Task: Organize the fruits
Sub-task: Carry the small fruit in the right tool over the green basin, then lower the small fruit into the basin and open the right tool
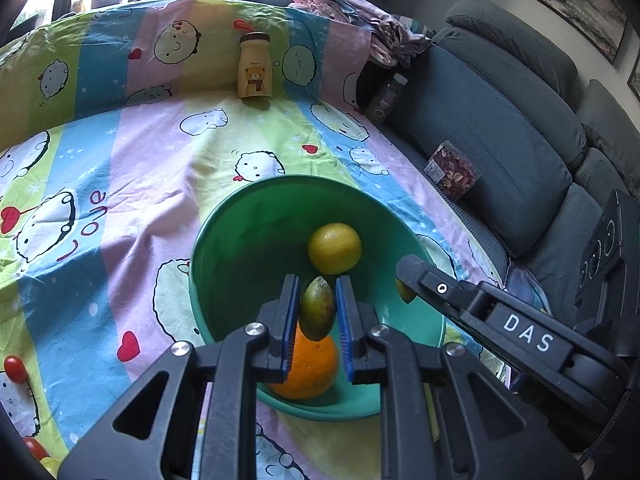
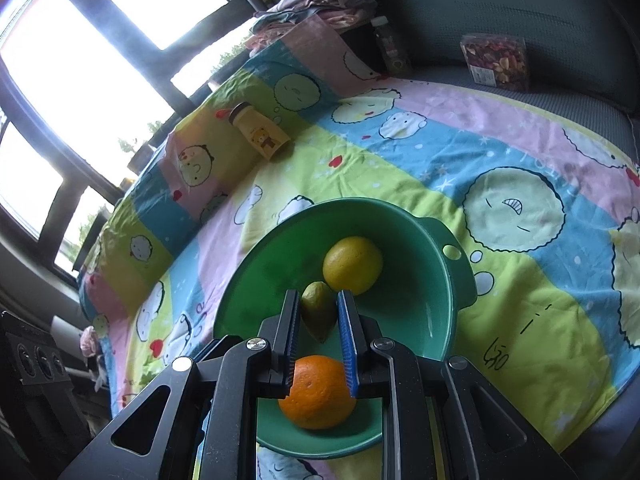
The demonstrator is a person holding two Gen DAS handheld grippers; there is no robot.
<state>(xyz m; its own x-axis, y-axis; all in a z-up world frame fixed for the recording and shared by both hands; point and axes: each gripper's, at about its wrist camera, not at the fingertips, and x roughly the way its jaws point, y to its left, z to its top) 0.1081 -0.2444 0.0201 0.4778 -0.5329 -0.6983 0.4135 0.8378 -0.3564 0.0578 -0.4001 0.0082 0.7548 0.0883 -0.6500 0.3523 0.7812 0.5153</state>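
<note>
A green bowl [image 1: 224, 240] sits on the cartoon-print sheet with a yellow lemon [image 1: 335, 248] and an orange [image 1: 308, 372] inside. My left gripper [image 1: 318, 284] is shut on a small green oval fruit [image 1: 317, 312] and hangs over the bowl's near side. My right gripper [image 2: 318, 296] is shut on a second small green fruit [image 2: 318, 312], also above the bowl [image 2: 420, 240], between the lemon [image 2: 353, 265] and the orange [image 2: 316, 392]. In the left wrist view the right gripper [image 1: 406, 276] reaches in from the right with its fruit [image 1: 406, 294] at the tip.
Red cherry tomatoes [image 1: 16, 368] lie on the sheet at the far left. A yellow bear-print bottle [image 1: 255, 66] stands at the back. A dark bottle [image 1: 386, 96] and a clear snack box [image 1: 452, 170] rest on the grey sofa [image 1: 500, 140] to the right.
</note>
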